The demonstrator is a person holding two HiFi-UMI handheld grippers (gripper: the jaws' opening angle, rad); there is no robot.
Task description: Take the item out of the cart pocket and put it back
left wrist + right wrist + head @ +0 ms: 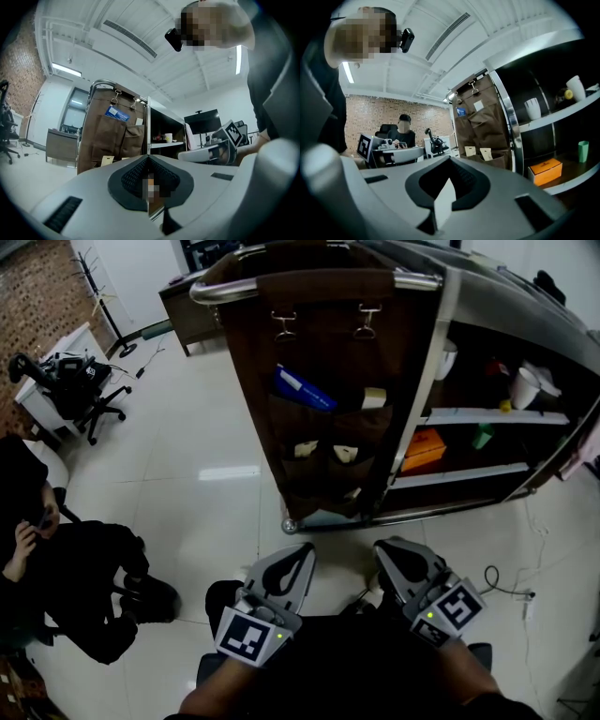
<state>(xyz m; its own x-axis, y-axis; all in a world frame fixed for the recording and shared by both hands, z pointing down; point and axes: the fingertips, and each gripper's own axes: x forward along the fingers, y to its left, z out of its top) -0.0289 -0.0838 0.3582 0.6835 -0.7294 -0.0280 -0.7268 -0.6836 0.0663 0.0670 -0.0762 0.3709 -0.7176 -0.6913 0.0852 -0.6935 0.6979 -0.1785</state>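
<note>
A brown fabric pocket organiser (323, 399) hangs on the end of the cart (487, 352), straight ahead of me. A blue item (305, 390) sticks out of its upper pocket, with a cream item (374, 397) beside it. Cream cards (306, 449) sit in the lower pockets. My left gripper (302, 555) and right gripper (386, 553) are held low and close to my body, well short of the cart. Both point at it, and both are shut with nothing between the jaws. The left gripper view shows the blue item (117, 113) far off, as does the right gripper view (461, 111).
The cart's shelves hold an orange box (424, 448), a green cup (482, 437) and a white cup (525, 385). A person in black (66, 568) sits on the floor at the left. An office chair (89, 395) and a desk stand further back left. A cable (502, 582) lies on the floor at the right.
</note>
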